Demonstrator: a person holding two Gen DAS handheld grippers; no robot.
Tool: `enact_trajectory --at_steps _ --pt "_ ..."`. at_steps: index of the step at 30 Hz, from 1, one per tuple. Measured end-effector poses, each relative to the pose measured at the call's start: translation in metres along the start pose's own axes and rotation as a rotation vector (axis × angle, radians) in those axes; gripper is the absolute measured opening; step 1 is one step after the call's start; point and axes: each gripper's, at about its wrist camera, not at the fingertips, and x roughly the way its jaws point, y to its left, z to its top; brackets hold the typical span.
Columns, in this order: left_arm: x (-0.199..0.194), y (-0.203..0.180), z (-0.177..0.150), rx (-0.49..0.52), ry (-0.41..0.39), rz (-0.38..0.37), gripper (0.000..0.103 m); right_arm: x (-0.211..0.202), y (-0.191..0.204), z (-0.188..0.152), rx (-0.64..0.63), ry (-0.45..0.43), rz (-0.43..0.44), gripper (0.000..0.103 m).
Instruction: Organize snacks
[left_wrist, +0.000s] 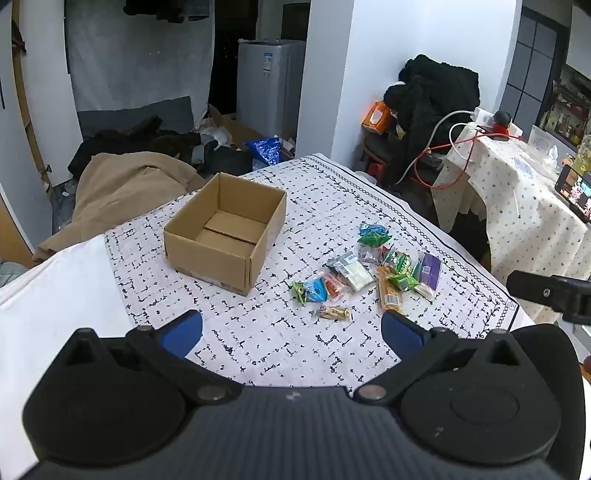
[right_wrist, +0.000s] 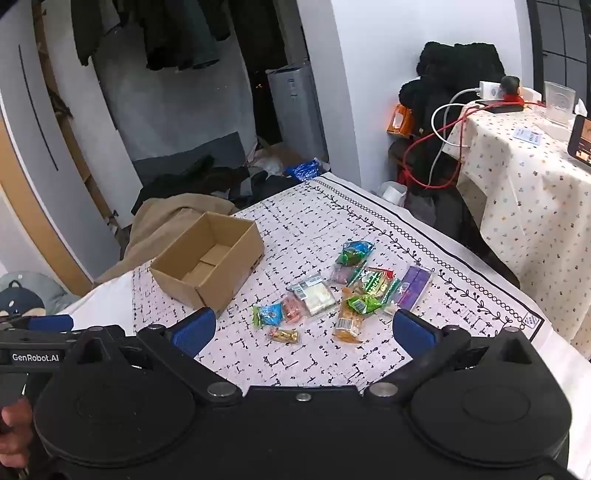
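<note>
Snacks in crinkly coloured wrappers (right_wrist: 340, 291) lie scattered on the patterned white tablecloth (right_wrist: 325, 365), ahead of my right claw (right_wrist: 304, 328) and slightly to its right; the open brown cardboard box (right_wrist: 207, 266) sits empty ahead to its left. Both claws, the left one (left_wrist: 291, 330) too, are spread wide and hold nothing. I judge the small gold-wrapped sweet (right_wrist: 283, 336), nearest my right fingers, the easiest first pick: I descend straight over it, close across its narrow middle, then carry it left to the box.
</note>
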Motion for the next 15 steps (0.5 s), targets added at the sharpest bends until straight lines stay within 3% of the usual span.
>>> enact_trajectory --at_steps 8,15 --pt "0.0 0.005 -0.001 -0.02 0.028 -0.026 0.103 0.001 0.023 -0.006 -0.07 0.03 -0.003 0.103" --pt "-0.001 0.004 -0.004 -0.014 0.026 -0.016 0.103 0.004 0.018 -0.003 -0.077 0.047 0.008 0.103"
